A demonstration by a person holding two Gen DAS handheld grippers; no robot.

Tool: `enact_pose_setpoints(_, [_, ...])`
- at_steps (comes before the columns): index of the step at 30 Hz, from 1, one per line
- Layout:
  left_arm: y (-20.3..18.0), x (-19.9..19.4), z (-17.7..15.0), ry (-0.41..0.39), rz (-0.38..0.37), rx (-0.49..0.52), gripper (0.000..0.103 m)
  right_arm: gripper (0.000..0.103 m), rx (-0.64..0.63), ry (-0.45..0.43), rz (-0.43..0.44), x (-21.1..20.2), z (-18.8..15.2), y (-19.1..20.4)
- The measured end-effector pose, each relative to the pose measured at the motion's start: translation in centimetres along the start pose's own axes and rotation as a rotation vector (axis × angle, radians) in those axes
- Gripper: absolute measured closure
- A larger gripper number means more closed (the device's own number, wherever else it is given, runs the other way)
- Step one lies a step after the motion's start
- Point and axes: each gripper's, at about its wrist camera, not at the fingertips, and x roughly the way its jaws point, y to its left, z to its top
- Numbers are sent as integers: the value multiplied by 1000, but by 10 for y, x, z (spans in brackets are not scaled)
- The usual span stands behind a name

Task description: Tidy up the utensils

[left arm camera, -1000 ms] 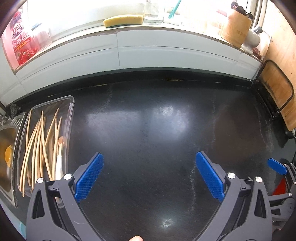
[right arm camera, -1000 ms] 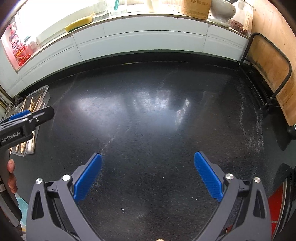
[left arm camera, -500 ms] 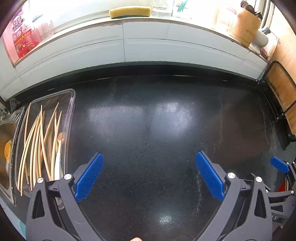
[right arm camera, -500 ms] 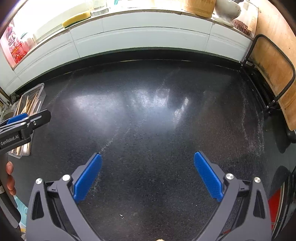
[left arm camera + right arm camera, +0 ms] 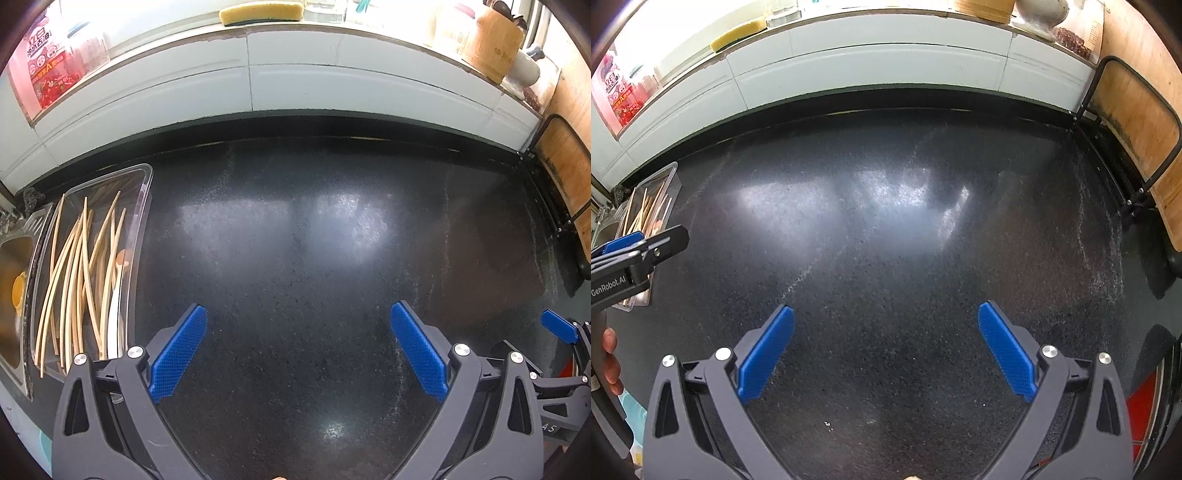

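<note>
A clear plastic tray (image 5: 146,192) lies on the black counter at the left, beside the sink. Inside it are several pale wooden chopsticks (image 5: 79,269) and a white spoon (image 5: 115,317). My left gripper (image 5: 297,350) hovers open over bare counter just right of the tray, nothing between its blue pads. My right gripper (image 5: 884,349) is open too, over the middle of the counter, and holds nothing. In the right wrist view the tray (image 5: 670,173) is far left, partly behind the left gripper's black fingers (image 5: 661,243). A bamboo utensil holder (image 5: 495,40) stands on the back ledge.
A steel sink (image 5: 11,280) borders the tray at the left edge. A black wire rack with a wooden cutting board (image 5: 1137,107) stands at the right. A yellow sponge (image 5: 260,11), a red-labelled bottle (image 5: 44,70) and a white jar (image 5: 526,66) sit on the ledge. A hand (image 5: 609,358) grips the left handle.
Both grippers have drifted slightly back and up, so the wall and ledge have slid down in view. Both stay open and empty; the tray has not moved.
</note>
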Motion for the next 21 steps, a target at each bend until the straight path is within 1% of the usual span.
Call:
enact_pose_setpoints(10, [-7,1,1,1,0,3,6,7,8,-2,-5,1,-1,-9])
enact_pose_setpoints(21, [-22,8,4,18,-29,16,6,7,43,-2,-26,0,-2,-24])
